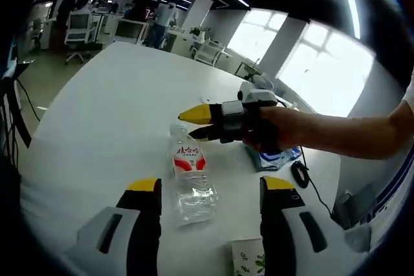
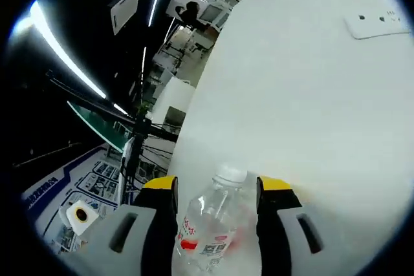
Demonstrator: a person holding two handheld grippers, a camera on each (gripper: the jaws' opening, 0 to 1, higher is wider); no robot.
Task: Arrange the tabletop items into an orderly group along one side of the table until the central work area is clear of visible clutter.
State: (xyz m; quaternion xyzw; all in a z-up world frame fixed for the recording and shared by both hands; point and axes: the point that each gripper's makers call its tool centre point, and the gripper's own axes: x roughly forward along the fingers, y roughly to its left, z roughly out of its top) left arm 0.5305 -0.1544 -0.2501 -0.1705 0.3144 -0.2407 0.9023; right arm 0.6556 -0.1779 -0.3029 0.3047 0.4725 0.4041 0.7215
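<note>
A clear water bottle (image 1: 189,171) with a red label rests on the white table (image 1: 110,108), just ahead of my left gripper (image 1: 211,185), which is open with nothing between its jaws. My right gripper (image 1: 196,125) reaches in from the right, held by a person's hand, with its yellow tips at the bottle's cap end. In the right gripper view the bottle (image 2: 213,224) sits between the jaws of my right gripper (image 2: 218,187), white cap pointing away. The jaws stand a little apart from its sides, open.
A blue and white packet (image 1: 279,158) lies under the hand. A paper cup with a leaf print (image 1: 249,258) sits near the left gripper's right jaw. A black cable and mouse (image 1: 299,174) lie to the right. A white socket plate (image 2: 377,25) is set in the table.
</note>
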